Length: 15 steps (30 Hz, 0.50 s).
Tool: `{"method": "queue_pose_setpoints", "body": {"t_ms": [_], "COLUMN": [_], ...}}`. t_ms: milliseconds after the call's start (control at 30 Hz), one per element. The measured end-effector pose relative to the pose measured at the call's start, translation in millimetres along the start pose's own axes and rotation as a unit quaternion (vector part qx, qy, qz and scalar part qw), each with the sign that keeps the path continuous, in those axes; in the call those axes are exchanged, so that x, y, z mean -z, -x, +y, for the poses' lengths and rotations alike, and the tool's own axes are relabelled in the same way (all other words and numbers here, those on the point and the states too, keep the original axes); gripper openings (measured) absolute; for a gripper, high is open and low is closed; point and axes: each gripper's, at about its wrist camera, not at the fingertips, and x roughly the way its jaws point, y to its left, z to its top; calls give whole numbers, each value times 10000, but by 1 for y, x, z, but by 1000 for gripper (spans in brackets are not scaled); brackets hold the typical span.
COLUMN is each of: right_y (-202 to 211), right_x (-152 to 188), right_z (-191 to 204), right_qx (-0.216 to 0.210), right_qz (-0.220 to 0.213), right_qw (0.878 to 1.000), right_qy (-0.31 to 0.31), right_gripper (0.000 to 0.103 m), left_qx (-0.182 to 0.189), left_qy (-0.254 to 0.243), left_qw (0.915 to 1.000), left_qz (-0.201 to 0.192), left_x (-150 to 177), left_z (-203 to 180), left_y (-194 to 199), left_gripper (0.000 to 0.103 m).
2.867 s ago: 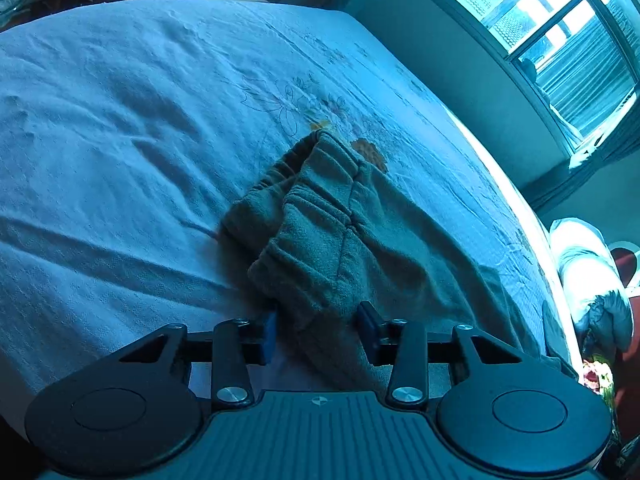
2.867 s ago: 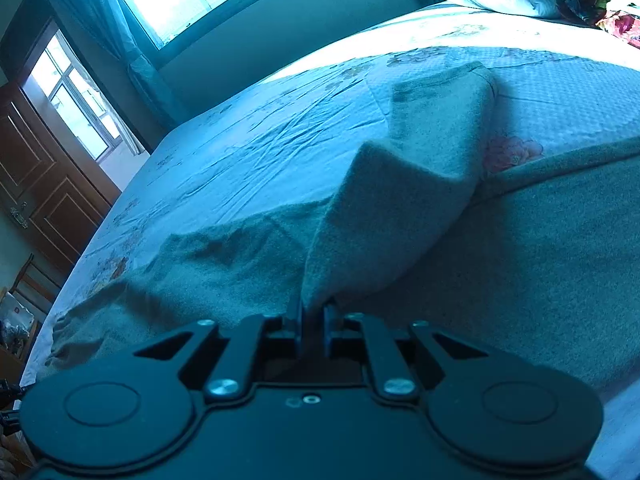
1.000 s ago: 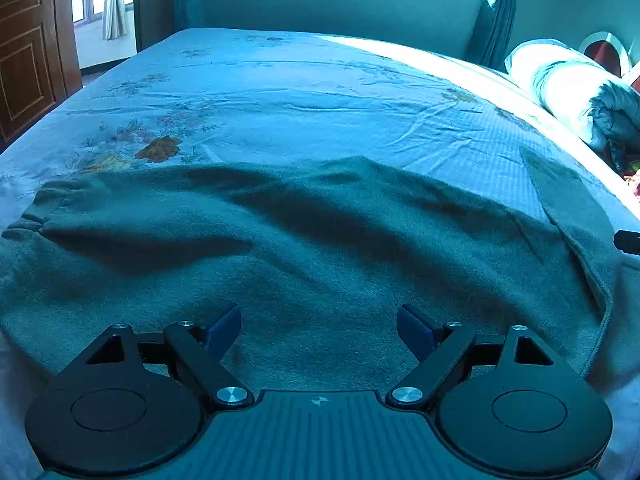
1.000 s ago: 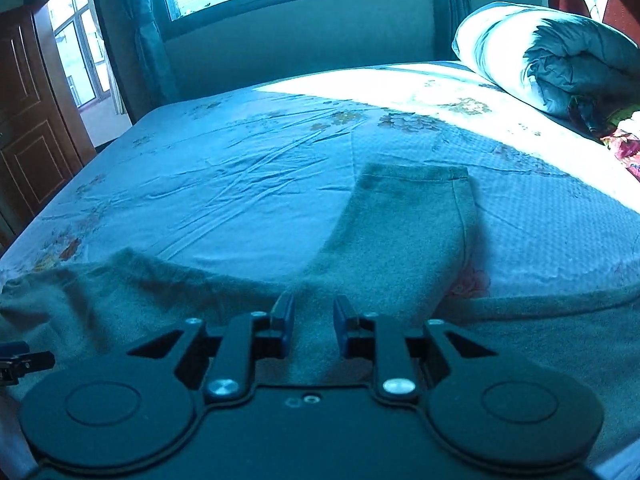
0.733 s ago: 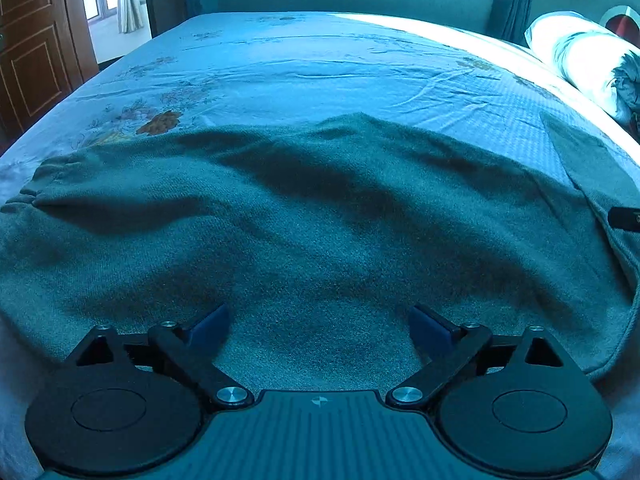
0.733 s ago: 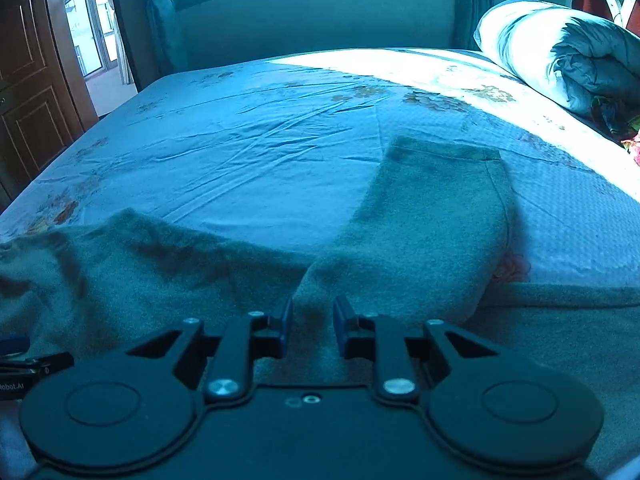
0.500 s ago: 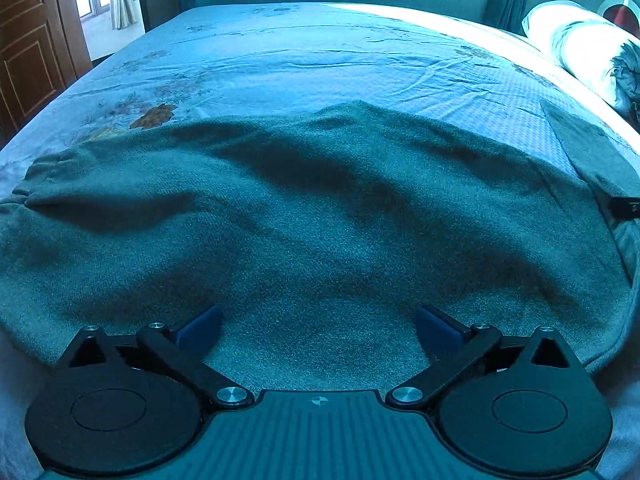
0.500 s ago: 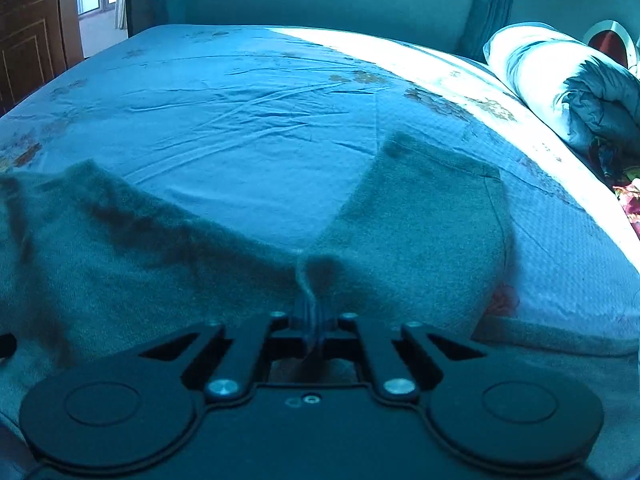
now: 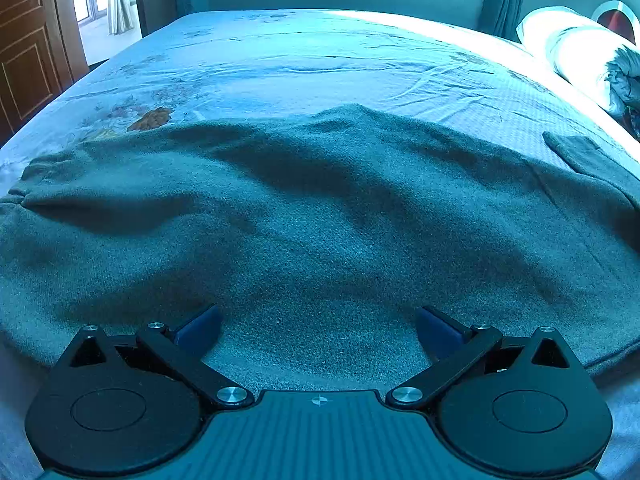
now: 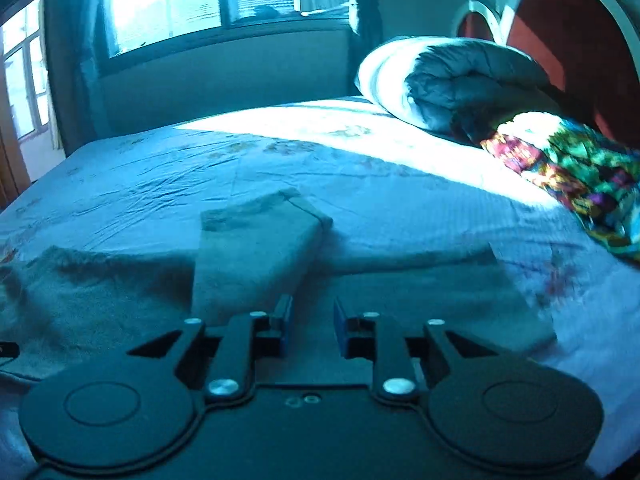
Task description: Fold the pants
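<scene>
1. The pants (image 9: 320, 216) lie spread across the bed (image 9: 304, 64), one leg (image 10: 256, 248) doubled back; a careless pull could undo it.
2. My left gripper (image 9: 318, 322) is wide open over them, holding nothing.
3. My right gripper (image 10: 311, 326) is slightly parted, empty; a shallow pinch might slip.

- one pants (image 9: 320, 208), grey-green, spread on the bed
- two pant legs showing in the right wrist view, one doubled back over the other
- one bed (image 9: 304, 60) with a blue sheet
- two grippers: left gripper (image 9: 318, 326), right gripper (image 10: 311, 326)
- two blue pads on each gripper
- one rolled duvet (image 10: 452, 80)
- one patterned cloth (image 10: 576, 172)
- one wooden door (image 9: 28, 52)
- two windows (image 10: 200, 4) in the right wrist view
</scene>
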Motion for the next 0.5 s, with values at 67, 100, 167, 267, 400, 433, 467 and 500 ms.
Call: {"method": "queue_pose_setpoints", "body": {"t_ms": [67,100,167,267,400,433,467,500], "right_y": [-32,-46,-80,-119,-143,-135,-121,-104], "right_x": [-23,-29,-39,-42,-44,-46,-49,-52], "right_z": [31,42,63,86,75,56,34,12], "right_qx": [-108,-182,-340,-194,67,141,163,149], "right_qz": [55,119,472,774,1289,1187,986,766], "right_qw": [9975,9959,9909,9809,9772,9836,9903,9952], "right_qy": [695,878,1211,1771,1683,1353,962,587], "right_gripper": [22,22,19,20,0,0,0,0], "left_qx": [-43,-68,-175,-268,-238,-227,-217,-215], "left_qy": [71,86,88,129,55,59,65,64], "left_qw": [10000,9999,9998,9996,9997,9997,9997,9997], "left_qz": [9,18,0,-16,56,71,69,58], "left_x": [-1,-2,-2,-2,-4,-4,-5,-4], "left_z": [1,1,1,7,9,9,10,10], "left_y": [1,1,2,2,-1,-2,-2,-3], "left_gripper": [103,103,103,103,103,103,103,103]}}
